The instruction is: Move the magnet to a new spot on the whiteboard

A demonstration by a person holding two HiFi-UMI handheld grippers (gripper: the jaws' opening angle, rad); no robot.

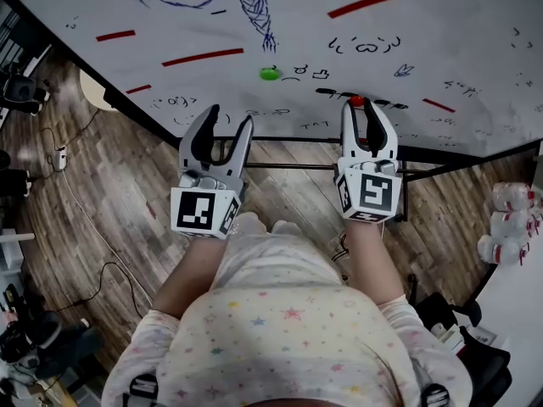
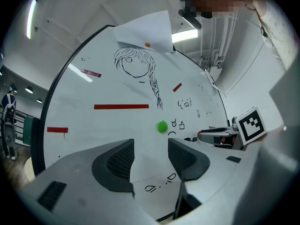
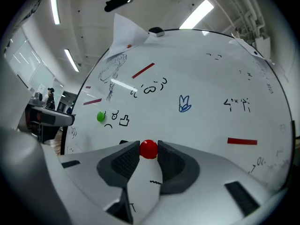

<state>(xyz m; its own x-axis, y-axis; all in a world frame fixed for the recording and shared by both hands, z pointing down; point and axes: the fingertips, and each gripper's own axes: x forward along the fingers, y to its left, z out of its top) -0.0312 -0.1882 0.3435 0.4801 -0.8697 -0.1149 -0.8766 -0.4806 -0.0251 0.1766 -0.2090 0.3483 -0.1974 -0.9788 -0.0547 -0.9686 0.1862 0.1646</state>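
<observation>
**Inspector:** State of the right side?

**Operator:** My right gripper (image 1: 361, 108) has its jaws closed on the small round red magnet (image 3: 149, 149), which is pinched between the very tips. In the head view it sits at lower centre of the large white whiteboard (image 1: 441, 32), close to the bottom edge. I cannot tell whether the magnet is touching the surface or is just clear of it.

**Inspector:** And the left?

**Operator:** My left gripper (image 1: 229, 117) has its jaws apart, and only bare board and some small black scribbles show between them. It is held near the board's lower edge, left of the right gripper, above the wood-plank floor (image 1: 110, 193).

**Inspector:** Other items on the board?

**Operator:** A round green magnet (image 1: 270, 74) is stuck on the board. In the head view it is up and left of the red one and well apart from it. In the left gripper view it lies just above the gap between my open jaws. Several red bars (image 1: 202, 57) lie across the board. A blue doodle (image 3: 185, 104) shows right of centre in the right gripper view. An ink drawing of a head with a braid (image 2: 136, 64) occupies the upper middle of the left gripper view.
</observation>
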